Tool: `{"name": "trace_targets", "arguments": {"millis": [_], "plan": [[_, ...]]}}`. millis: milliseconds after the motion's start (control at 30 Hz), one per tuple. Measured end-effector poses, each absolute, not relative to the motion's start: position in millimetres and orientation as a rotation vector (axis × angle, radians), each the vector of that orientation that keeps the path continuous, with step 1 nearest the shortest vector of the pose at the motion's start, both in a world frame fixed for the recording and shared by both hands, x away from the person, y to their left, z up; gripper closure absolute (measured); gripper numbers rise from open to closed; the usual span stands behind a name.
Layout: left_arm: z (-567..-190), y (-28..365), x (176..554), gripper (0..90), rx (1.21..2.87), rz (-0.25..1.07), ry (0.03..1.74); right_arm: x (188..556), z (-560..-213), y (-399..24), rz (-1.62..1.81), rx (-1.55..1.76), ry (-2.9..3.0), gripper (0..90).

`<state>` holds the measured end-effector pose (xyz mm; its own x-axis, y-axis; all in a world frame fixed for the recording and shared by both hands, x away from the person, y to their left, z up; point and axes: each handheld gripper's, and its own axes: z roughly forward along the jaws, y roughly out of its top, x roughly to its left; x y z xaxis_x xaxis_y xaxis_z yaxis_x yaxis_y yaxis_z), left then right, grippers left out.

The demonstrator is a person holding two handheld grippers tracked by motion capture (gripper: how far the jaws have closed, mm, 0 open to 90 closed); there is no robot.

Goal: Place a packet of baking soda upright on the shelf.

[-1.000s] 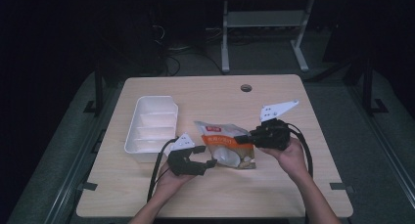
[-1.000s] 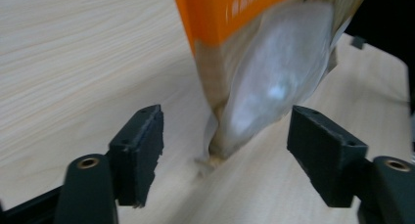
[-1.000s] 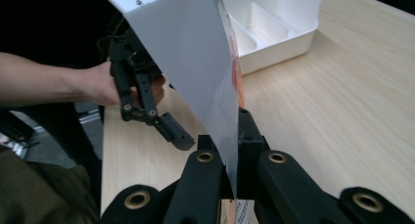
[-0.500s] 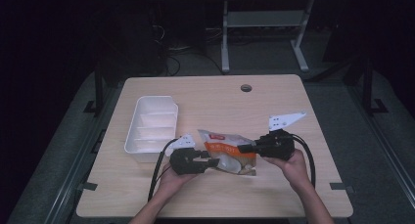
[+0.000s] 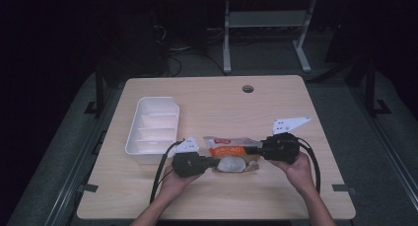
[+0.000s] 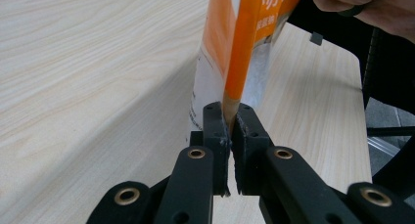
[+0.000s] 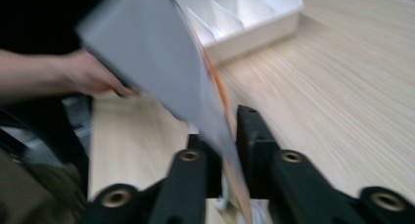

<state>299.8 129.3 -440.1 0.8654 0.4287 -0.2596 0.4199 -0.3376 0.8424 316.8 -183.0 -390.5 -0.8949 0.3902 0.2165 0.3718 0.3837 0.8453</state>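
Observation:
An orange and white snack bag (image 5: pixel 230 149) with a clear window hangs between both grippers, just above the table's front middle. My left gripper (image 5: pixel 213 162) is shut on the bag's left edge; in the left gripper view the bag (image 6: pixel 235 53) rises from between the jaws of that gripper (image 6: pixel 230 120). My right gripper (image 5: pixel 257 148) is shut on the bag's right edge. In the right gripper view the bag (image 7: pixel 161 53) is blurred, with its edge pinched in the right gripper (image 7: pixel 229 131).
A white divided tray (image 5: pixel 153 128) (image 7: pixel 244 13) stands at the left of the wooden table (image 5: pixel 217 102). A round cable hole (image 5: pixel 248 89) lies near the far edge. Cables trail from both grippers toward the front edge.
Both grippers have drawn toward the front edge with the bag. The right gripper dropped lower and the bag now lies flatter, stretched between them.

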Motion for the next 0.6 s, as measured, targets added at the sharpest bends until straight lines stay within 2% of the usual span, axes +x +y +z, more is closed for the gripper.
{"name": "trace_targets", "arguments": {"millis": [100, 333, 367, 400, 500, 600], "plan": [[-440, 130, 300, 85.5, 1.969, 0.011, 0.62, 317, -402, -182, 1.529, 0.727, 2.623, 72.5], [-440, 130, 298, 85.3, 1.981, 0.023, 0.613, 317, -411, -167, 1.432, 0.679, 2.696, 74.3], [-440, 130, 298, 85.2, 1.978, 0.023, 0.613, 315, -411, -163, 1.412, 0.667, 2.687, 80.0], [-440, 130, 298, 84.9, 1.978, 0.023, 0.613, 315, -411, -163, 1.412, 0.667, 2.687, 80.0], [-440, 130, 297, 83.5, 1.983, 0.036, 0.613, 313, -410, -162, 1.397, 0.659, 2.684, 88.6], [-440, 130, 297, 77.3, 1.994, 0.041, 0.616, 312, -409, -163, 1.404, 0.663, 2.687, 89.6]]}}
